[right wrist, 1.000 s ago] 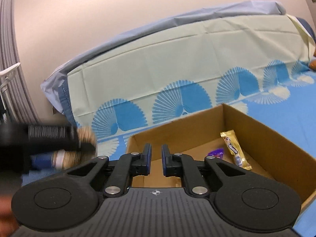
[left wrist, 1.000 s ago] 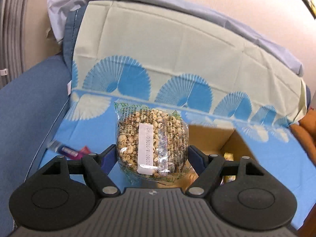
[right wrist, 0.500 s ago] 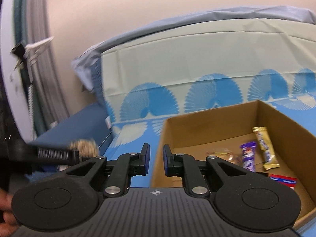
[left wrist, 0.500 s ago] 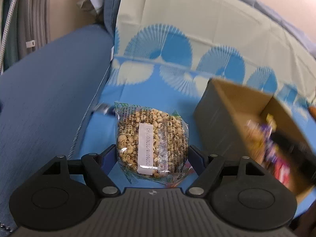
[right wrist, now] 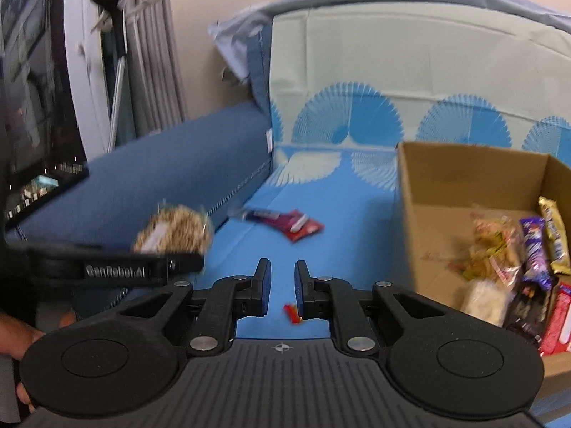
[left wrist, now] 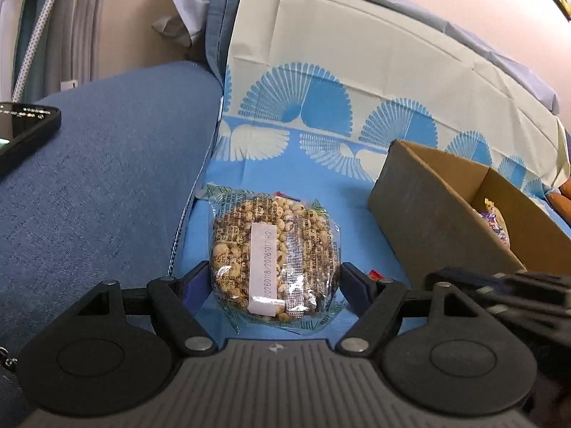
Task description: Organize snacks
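Note:
My left gripper (left wrist: 274,280) is shut on a clear bag of puffed grain snack (left wrist: 274,256) and holds it above the blue sheet, left of the cardboard box (left wrist: 428,210). The same bag (right wrist: 173,230) shows blurred in the right wrist view, at the left. My right gripper (right wrist: 282,285) is nearly shut and empty, low over the sheet. A small red wrapper (right wrist: 292,314) lies just under its fingertips. A purple and red snack packet (right wrist: 282,223) lies farther ahead. The box (right wrist: 464,174) holds several wrapped snacks (right wrist: 528,253).
A blue sofa armrest (left wrist: 107,178) rises at the left with a black phone (left wrist: 25,132) on it. A patterned cloth covers the backrest (left wrist: 357,71). A curtain and a white stand (right wrist: 117,53) are at the far left.
Both grippers have swung left, away from the box. The left gripper has carried the grain bag lower, over the sheet beside the armrest. The right gripper's jaws have opened a little.

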Demonstrator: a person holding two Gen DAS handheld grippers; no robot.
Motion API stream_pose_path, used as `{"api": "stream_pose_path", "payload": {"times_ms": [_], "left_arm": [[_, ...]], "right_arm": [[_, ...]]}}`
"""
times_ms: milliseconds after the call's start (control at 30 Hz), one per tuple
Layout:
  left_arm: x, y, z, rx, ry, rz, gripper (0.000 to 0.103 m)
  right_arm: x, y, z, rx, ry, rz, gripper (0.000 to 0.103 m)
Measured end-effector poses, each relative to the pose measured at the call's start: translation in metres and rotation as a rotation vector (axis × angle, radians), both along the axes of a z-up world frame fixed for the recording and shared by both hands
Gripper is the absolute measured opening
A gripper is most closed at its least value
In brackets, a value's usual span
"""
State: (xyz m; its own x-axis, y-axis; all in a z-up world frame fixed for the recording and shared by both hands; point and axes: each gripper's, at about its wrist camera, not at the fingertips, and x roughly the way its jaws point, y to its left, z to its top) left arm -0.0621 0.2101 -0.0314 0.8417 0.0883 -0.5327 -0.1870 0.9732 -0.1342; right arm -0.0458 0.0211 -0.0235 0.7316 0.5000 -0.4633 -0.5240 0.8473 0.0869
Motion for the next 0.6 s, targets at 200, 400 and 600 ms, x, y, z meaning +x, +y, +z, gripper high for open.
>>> {"api": "stream_pose_path", "payload": {"times_ms": [200,400,600], "left_arm": [[-0.004,0.006,0.004,-0.043,-0.045,-0.007,0.081],[-0.006,0.012,0.006,-0.085,-0.073,-0.024,0.081],[-0.006,0.014,0.006,-0.094,-0.084,-0.032,0.081]], "right_arm": [[0.023,0.032,-0.026,-0.096,0.077,-0.099,0.04],[0.064,0.056,-0.059,-0.155,0.174,-0.275,0.056],[0.081,0.064,-0.077,-0.198,0.188,-0.293,0.026]]}}
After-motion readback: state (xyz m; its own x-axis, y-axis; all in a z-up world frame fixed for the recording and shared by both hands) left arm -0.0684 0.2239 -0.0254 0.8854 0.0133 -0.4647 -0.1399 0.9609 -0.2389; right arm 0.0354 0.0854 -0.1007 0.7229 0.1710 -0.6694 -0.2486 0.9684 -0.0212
